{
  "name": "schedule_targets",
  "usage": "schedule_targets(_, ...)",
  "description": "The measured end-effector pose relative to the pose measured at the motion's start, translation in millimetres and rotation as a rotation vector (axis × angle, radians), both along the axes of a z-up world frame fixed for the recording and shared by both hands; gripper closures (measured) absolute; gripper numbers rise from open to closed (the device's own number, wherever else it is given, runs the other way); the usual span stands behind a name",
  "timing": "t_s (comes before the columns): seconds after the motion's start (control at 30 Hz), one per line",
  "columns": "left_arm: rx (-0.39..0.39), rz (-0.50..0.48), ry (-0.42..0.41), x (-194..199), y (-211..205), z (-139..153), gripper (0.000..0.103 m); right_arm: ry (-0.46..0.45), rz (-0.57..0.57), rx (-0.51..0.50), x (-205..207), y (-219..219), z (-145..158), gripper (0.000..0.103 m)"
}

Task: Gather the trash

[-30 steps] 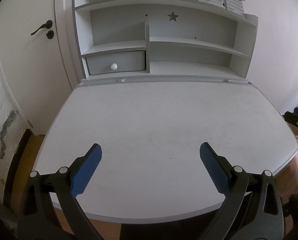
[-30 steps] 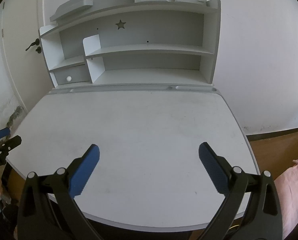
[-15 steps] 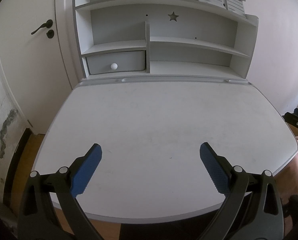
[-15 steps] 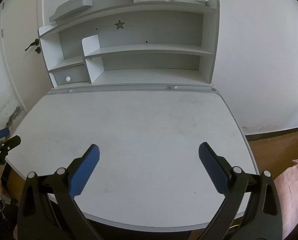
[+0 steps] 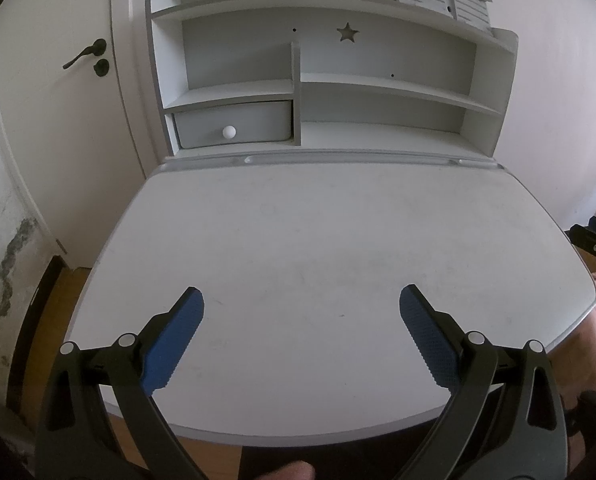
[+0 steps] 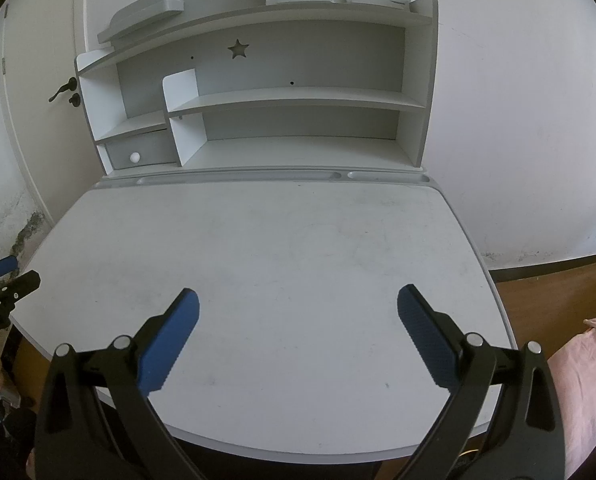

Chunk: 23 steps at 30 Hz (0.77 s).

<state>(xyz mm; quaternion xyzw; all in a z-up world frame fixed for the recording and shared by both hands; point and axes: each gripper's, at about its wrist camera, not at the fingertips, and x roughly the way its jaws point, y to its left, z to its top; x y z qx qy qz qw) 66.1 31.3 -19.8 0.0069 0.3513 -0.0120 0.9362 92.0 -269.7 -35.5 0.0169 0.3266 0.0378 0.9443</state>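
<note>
Left to right, from the left wrist view: white door with dark handle [image 5: 84, 58] at far left; stained, peeling wall patch [image 5: 6, 264] below it. White desk [image 5: 330, 236] with rounded front corners, top lightly scuffed; shelf unit [image 5: 326, 80] along its back edge, with star cut-out [image 5: 347, 33] and a small grey drawer with white knob [image 5: 229, 132] at lower left. Left gripper [image 5: 301, 334] over the front edge of the desk, blue ribbed pads [image 5: 174, 342] spread wide, pinching nothing. Right gripper [image 6: 298, 336] likewise over the front edge, pads spread wide, gripping nothing. Pink sleeve [image 6: 590, 368] at far right. Trash: not discernible in either view; appearance and place cannot be told.
</note>
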Motion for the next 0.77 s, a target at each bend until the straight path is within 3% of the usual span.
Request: schedule_targets(0.77,-0.006,-0.008,0.002,-1.8,-2.2,-1.6,0.008,0.001,-0.006,0.000,-0.6,1.2,-0.9,0.007)
